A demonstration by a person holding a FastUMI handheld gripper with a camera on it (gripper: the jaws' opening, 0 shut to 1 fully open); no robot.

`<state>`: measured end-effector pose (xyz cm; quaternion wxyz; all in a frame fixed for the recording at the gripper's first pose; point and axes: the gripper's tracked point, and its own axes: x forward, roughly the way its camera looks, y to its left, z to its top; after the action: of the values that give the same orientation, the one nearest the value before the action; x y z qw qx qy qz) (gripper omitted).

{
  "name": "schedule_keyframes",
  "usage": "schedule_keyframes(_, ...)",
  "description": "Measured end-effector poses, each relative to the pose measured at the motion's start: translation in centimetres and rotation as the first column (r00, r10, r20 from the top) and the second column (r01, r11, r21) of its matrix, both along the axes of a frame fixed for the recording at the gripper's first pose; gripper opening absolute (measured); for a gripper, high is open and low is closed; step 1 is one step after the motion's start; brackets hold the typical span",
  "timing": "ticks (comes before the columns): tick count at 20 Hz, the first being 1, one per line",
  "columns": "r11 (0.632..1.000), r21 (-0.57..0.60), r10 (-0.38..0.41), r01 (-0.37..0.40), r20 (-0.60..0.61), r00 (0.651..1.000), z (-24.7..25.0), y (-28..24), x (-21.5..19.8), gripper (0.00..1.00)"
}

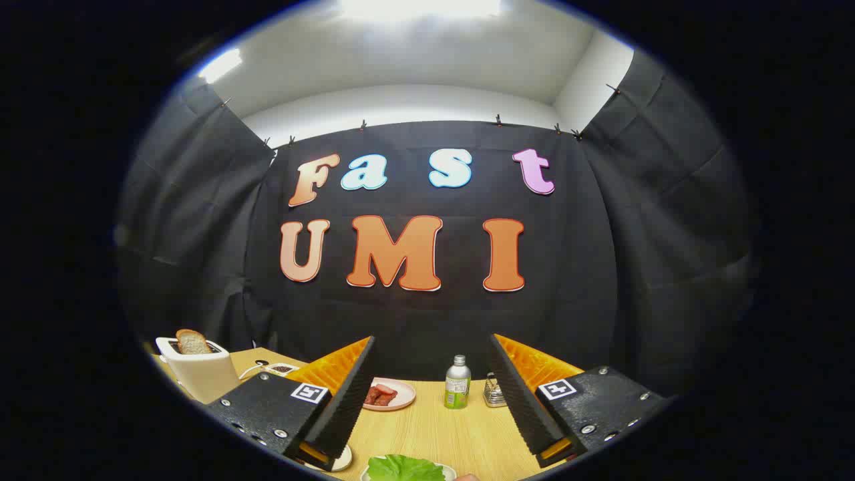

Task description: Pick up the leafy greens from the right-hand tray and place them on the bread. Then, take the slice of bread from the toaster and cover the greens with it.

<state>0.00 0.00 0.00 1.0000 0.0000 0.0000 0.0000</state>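
Your gripper holds its fingers spread wide, grasping nothing. The leafy greens lie on a plate just below the fingertips. The bread slice stands in the toaster, far left of the greens.

The wooden table carries a toaster, a pink plate, a bottle and a greens plate.

No legible text on objs.
Bottle on bench has a label, too small to read; square coded markers, no letters, on tongs bodies either side of bottle; tongs spread apart.
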Motion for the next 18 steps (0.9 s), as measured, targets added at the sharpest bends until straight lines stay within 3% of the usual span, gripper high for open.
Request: schedule_keyframes(18,0.999,0.032,0.041,-0.04,-0.032,0.999,1.4,2.1,-0.4,0.98)
